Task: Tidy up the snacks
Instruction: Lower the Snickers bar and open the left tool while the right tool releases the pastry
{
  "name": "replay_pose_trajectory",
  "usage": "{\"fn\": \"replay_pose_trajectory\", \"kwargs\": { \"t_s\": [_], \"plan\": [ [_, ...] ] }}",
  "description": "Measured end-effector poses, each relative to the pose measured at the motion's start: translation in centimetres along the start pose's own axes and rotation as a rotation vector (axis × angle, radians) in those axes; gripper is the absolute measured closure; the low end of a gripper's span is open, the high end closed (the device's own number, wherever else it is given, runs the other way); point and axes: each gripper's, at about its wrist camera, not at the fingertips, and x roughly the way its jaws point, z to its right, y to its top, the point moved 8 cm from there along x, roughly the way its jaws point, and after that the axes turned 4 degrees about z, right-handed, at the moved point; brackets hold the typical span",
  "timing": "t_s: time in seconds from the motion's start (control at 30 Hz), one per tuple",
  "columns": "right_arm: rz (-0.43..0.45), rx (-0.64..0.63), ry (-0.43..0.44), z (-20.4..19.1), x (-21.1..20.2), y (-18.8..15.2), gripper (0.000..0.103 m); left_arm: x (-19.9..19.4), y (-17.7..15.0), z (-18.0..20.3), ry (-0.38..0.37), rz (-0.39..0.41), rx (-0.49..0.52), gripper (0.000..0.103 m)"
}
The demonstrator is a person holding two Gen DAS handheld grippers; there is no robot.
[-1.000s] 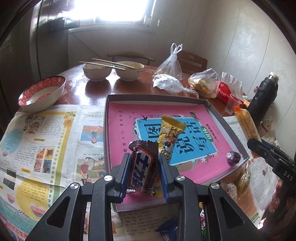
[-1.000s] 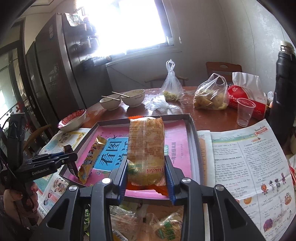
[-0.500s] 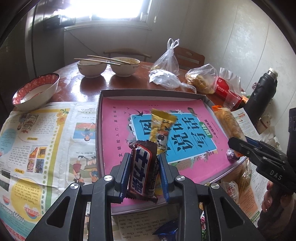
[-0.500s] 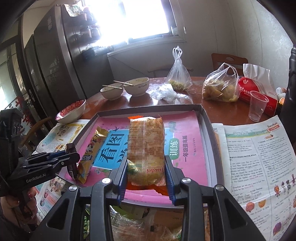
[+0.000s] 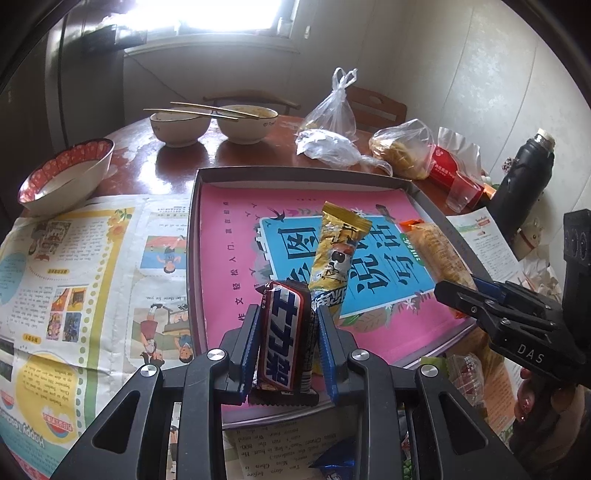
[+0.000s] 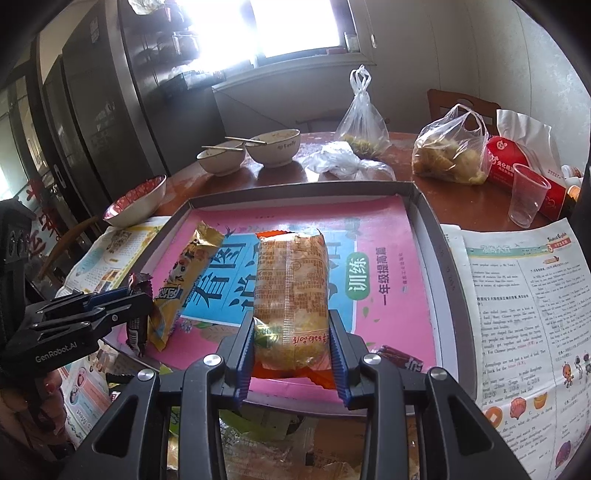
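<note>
Your left tool [image 5: 286,334] is clamped on the chocolate bar [image 5: 284,339] above the gray tray's [image 5: 295,173] near edge; your right tool [image 6: 293,354] is clamped on the orange noodle pack [image 6: 291,295] over the tray's middle.

Both wrist views look steeply down, close over the shared tray [image 5: 306,173].

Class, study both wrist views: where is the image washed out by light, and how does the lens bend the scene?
Left wrist view: the window is blown out white, and the tray rim bows. Right wrist view: the window glares too, the dark cabinets lean inward, and black corners frame the round image.
</note>
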Motion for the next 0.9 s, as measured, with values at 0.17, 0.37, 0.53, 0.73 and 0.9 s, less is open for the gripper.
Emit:
{"fn": "replay_pose_trajectory", "kwargs": {
  "t_s": [0.17,0.37,0.53,0.73,0.9],
  "plan": [
    [-0.012,0.001,-0.015,0.2,0.3,-0.2,0.067,0.0,-0.1,0.1,-0.006,0.004,0.012,0.073],
    [-0.028,0.004,-0.037,0.4,0.7,-0.4,0.066,-0.1,-0.3,0.3,-0.01,0.006,0.035,0.073],
    [-0.038,0.006,-0.053,0.7,0.8,-0.7,0.066,0.1,-0.7,0.3,-0.024,-0.007,0.027,0.073],
    [-0.042,0.006,-0.058,0.8,0.6,-1.0,0.066,0.0,-1.0,0.6,-0.033,-0.013,0.035,0.073],
    [-0.045,0.011,-0.054,0.8,0.4,-1.0,0.066,-0.2,-1.2,0.8,-0.037,-0.016,0.036,0.073]
  ]
}}
